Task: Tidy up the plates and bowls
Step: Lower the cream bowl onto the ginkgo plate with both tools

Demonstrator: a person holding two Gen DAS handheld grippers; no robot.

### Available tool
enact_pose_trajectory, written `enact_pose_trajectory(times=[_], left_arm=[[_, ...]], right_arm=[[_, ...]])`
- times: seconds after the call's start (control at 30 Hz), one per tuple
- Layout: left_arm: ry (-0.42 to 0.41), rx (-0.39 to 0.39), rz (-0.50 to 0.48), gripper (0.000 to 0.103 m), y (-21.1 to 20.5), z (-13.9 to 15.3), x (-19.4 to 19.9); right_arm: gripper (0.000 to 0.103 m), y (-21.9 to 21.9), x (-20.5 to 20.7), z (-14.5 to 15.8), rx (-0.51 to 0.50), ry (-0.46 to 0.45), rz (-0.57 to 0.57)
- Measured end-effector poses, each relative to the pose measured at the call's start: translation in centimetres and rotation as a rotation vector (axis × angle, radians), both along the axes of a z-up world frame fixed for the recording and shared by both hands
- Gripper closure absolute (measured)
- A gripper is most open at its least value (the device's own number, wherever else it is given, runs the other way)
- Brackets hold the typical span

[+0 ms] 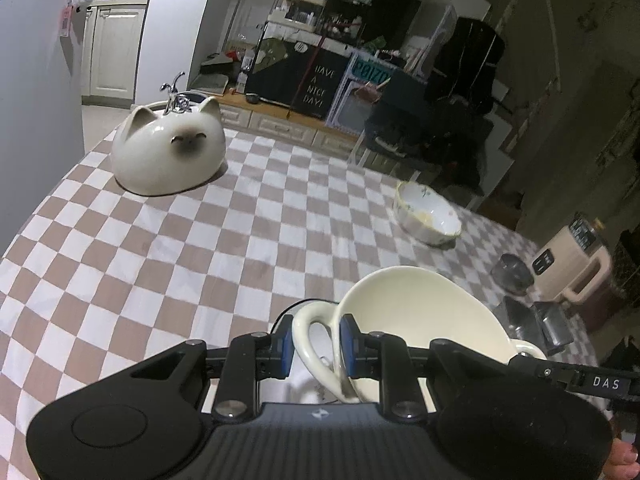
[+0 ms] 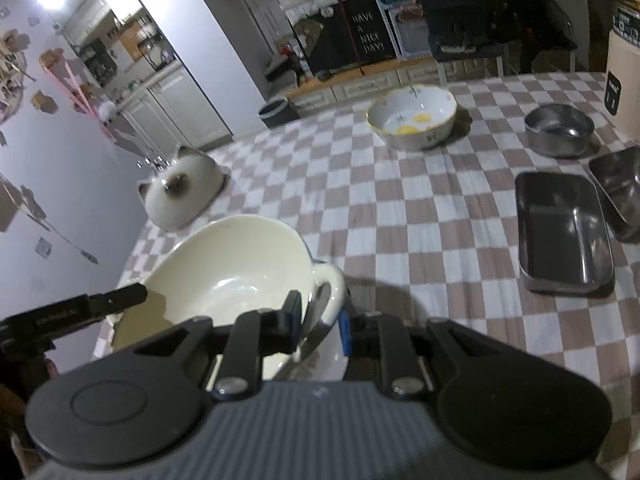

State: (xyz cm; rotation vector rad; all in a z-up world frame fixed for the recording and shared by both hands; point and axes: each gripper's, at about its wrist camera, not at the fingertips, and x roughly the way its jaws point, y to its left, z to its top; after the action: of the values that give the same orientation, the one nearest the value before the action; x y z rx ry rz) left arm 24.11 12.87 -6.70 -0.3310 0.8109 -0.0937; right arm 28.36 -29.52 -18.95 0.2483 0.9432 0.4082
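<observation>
A cream two-handled bowl (image 1: 420, 320) is held between both grippers above the checkered table. My left gripper (image 1: 316, 348) is shut on its left loop handle (image 1: 316, 344). In the right wrist view the same bowl (image 2: 224, 280) tilts, and my right gripper (image 2: 320, 324) is shut on its right handle (image 2: 330, 292). A white cat-shaped bowl (image 1: 168, 152) lies upside down at the far left; it also shows in the right wrist view (image 2: 180, 192). A floral bowl (image 1: 428, 216) with a yellow rim sits far right, also in the right wrist view (image 2: 412, 116).
A round steel bowl (image 2: 560, 128), a rectangular steel tray (image 2: 564, 236) and another steel container (image 2: 618, 192) sit on the right of the checkered tablecloth (image 2: 400, 216). A beige appliance (image 1: 572, 264) stands at the right edge. A wall (image 1: 32, 100) borders the table's left.
</observation>
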Motion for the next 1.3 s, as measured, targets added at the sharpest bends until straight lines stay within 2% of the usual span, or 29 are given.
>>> enact_pose_trajectory(times=[0.3, 0.5, 1.3], left_arm=[[0.038, -0.015, 0.002, 0.077, 0.9, -1.6, 1.0], [0.06, 0.016, -0.004, 0.076, 1.1, -2.4, 1.7], [0.12, 0.084, -0.051, 0.068, 0.7, -6.1, 4.2]], right_arm=[[0.078, 1.1, 0.6, -1.4, -0.033, 0.048, 0.0], [0.078, 1.9, 1.0, -2.2, -0.048, 0.078, 0.003], [0.077, 3.6, 1.7, -3.0, -0.122, 0.098, 0.036]])
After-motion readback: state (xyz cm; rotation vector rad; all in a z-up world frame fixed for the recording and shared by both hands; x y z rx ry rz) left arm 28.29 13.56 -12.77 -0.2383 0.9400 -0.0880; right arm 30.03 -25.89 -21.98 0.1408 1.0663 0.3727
